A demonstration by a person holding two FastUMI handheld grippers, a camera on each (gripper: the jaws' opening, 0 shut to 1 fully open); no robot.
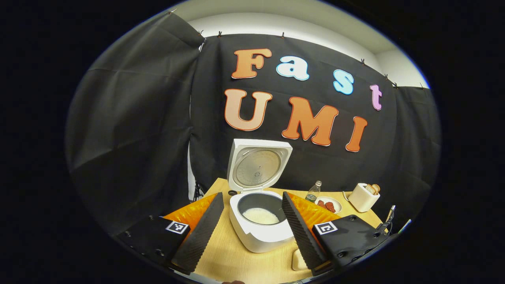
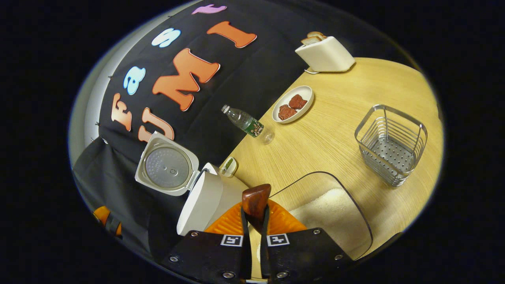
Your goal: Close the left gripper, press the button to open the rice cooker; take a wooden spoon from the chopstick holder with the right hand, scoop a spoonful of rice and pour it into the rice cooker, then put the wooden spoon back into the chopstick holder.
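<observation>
Black cloth backs the wooden worktop [image 2: 347,130]. On it the rice cooker [image 1: 260,227] is seen with its lid raised and rice already in the pot. Near it, the clear rice container [image 2: 335,213] lies low. The empty chopstick holder [image 2: 390,144] stands to the right with open room around it. The left claw [image 1: 252,228] is spread apart. The right claw [image 2: 256,221] is clenched on the wooden spoon [image 2: 255,205]. A tilted return could catch the holder's rim and tip it.
</observation>
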